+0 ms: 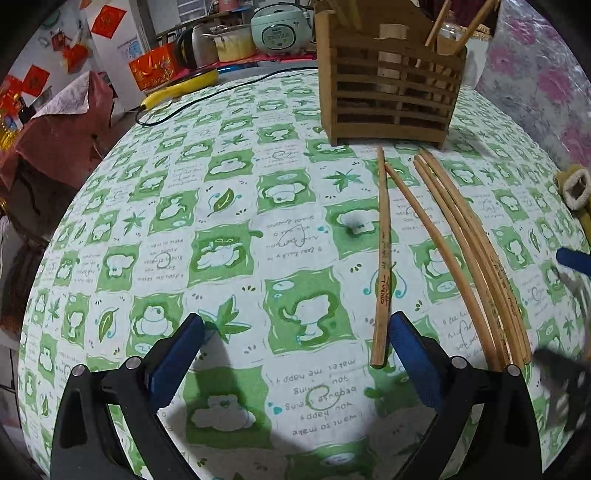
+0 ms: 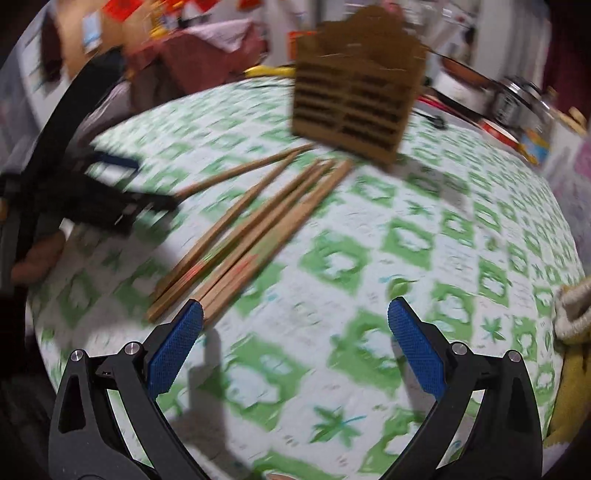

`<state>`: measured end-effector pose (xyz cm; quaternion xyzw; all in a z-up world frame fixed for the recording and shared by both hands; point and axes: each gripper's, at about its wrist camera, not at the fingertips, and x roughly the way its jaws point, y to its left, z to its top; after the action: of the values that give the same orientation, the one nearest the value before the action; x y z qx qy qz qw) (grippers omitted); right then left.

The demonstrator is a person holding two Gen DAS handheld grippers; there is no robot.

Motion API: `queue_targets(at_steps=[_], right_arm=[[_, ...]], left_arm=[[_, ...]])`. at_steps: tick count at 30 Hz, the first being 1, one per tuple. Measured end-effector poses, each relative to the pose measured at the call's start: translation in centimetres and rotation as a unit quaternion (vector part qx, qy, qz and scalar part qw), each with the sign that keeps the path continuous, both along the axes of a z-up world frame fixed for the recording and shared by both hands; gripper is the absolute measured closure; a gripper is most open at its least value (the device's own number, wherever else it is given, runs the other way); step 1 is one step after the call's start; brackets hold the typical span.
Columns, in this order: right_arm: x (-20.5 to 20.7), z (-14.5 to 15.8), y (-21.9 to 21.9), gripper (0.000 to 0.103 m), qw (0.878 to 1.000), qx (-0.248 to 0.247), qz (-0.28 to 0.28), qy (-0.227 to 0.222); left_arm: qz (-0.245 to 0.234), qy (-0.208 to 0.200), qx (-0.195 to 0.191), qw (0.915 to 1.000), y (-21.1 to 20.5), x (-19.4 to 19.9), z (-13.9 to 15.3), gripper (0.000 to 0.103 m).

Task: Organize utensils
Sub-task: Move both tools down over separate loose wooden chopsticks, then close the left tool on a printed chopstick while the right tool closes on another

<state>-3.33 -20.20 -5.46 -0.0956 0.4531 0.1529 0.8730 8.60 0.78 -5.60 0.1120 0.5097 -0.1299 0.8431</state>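
Note:
Several wooden chopsticks (image 1: 436, 240) lie loose on the green patterned tablecloth (image 1: 221, 221), running toward a slatted wooden utensil holder (image 1: 388, 96) that holds a few sticks and a wooden cylinder. My left gripper (image 1: 297, 332) is open just above the cloth; the nearest chopstick (image 1: 382, 280) ends just inside its right finger. In the blurred right wrist view, the chopsticks (image 2: 255, 229) fan out ahead and to the left, below the holder (image 2: 354, 99). My right gripper (image 2: 295, 317) is open and empty, its left finger beside the chopstick ends. The left gripper's tool (image 2: 92, 192) shows at the left.
A yellow object and a black cable (image 1: 184, 92) lie at the table's far edge. A rice cooker (image 1: 280, 29), pots and red boxes stand behind. A plush beige item (image 1: 576, 188) sits at the right edge. A hand (image 2: 37, 258) shows at the left of the right wrist view.

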Motion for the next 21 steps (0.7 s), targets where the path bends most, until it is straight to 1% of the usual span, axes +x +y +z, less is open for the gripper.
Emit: queue_targets(at_steps=[1,3,5,7,9,11,12,14,15,16,20,21], right_arm=[[-0.2,-0.2,0.5,0.006,1.000,-0.011,0.012,0.004],[-0.2,-0.5,1.0,0.006,1.000,-0.024,0.016,0.010],[0.1,-0.6,0.7,0.006,1.000,-0.013,0.013,0.020],[0.5,-0.7,-0.1,0.006,1.000,-0.014,-0.013,0.022],[0.8,-0.6,-2.1,0.006,0.998,-0.030,-0.063,0.012],[1.1,-0.6,-4.6,0.008,0.994,-0.030,-0.107,0.011],[1.0,-0.5,-5.9,0.013,0.992,-0.017,-0.123,0.011],[0.7,-0.3,-7.7,0.016,0.990,0.016,-0.142,0.009],[0.5,0.0,-8.1,0.016,0.989,0.032,-0.146,0.002],[0.5,0.1,-8.1,0.016,0.989,0.036,-0.143,-0.003],[-0.2,0.5,-5.8,0.016,0.995,0.018,-0.094,-0.024],[-0.1,0.6,-5.3,0.020,0.996,0.013,-0.086,-0.026]], left_arm=[[0.001,0.002,-0.002,1.0000,0.1,-0.1,0.0,0.004],[0.004,0.010,-0.013,0.9999,0.5,0.1,-0.1,0.004],[0.004,0.010,-0.014,0.9998,0.6,0.1,-0.1,0.004],[0.003,0.007,-0.010,0.9999,0.5,0.0,-0.1,0.004],[0.003,0.007,-0.010,0.9999,0.4,-0.1,-0.1,0.004],[0.001,0.008,-0.011,0.9999,0.5,-0.2,0.0,0.004],[0.001,0.008,-0.011,0.9999,0.5,-0.2,0.0,0.004],[-0.001,0.008,-0.010,0.9999,0.5,-0.5,0.1,0.005],[-0.006,0.008,-0.011,0.9999,0.4,-0.8,0.2,0.005],[-0.010,0.007,-0.012,0.9998,0.3,-0.9,0.2,0.005],[-0.029,-0.004,-0.003,0.9996,-0.5,-2.0,0.5,0.005],[-0.035,-0.007,0.001,0.9994,-0.8,-2.4,0.5,0.007]])
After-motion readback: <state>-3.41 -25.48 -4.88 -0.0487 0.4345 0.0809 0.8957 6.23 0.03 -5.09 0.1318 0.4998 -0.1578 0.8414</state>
